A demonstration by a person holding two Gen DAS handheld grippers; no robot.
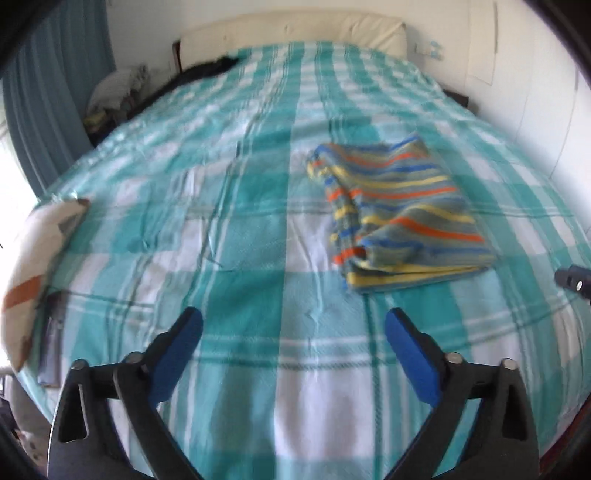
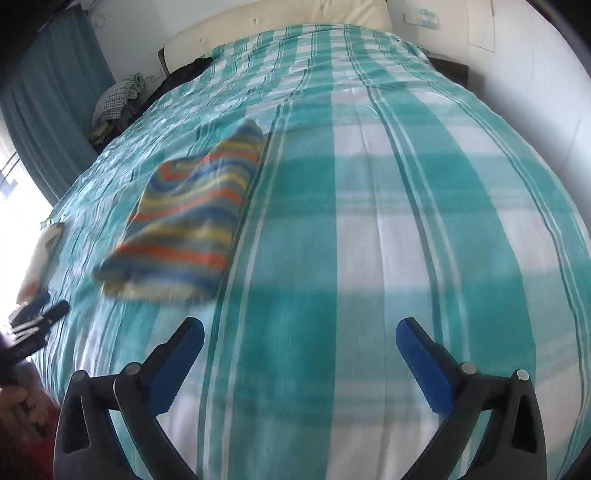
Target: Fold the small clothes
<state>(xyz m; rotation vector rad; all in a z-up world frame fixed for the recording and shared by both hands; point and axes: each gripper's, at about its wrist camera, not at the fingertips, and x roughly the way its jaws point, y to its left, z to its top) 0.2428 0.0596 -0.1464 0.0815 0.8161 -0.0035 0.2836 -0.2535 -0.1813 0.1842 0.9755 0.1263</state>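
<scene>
A small striped garment, grey with orange, yellow and blue stripes, lies folded into a rough rectangle on the bed. It also shows in the right wrist view, blurred. My left gripper is open and empty, held above the bedspread, short of the garment and to its left. My right gripper is open and empty, to the right of the garment. The tip of the right gripper shows at the right edge of the left wrist view. The left gripper shows at the left edge of the right wrist view.
The bed has a teal and white checked bedspread and a cream headboard. A white and orange folded item and a dark flat object lie at the bed's left edge. Dark clothing lies near the headboard. A wall stands on the right.
</scene>
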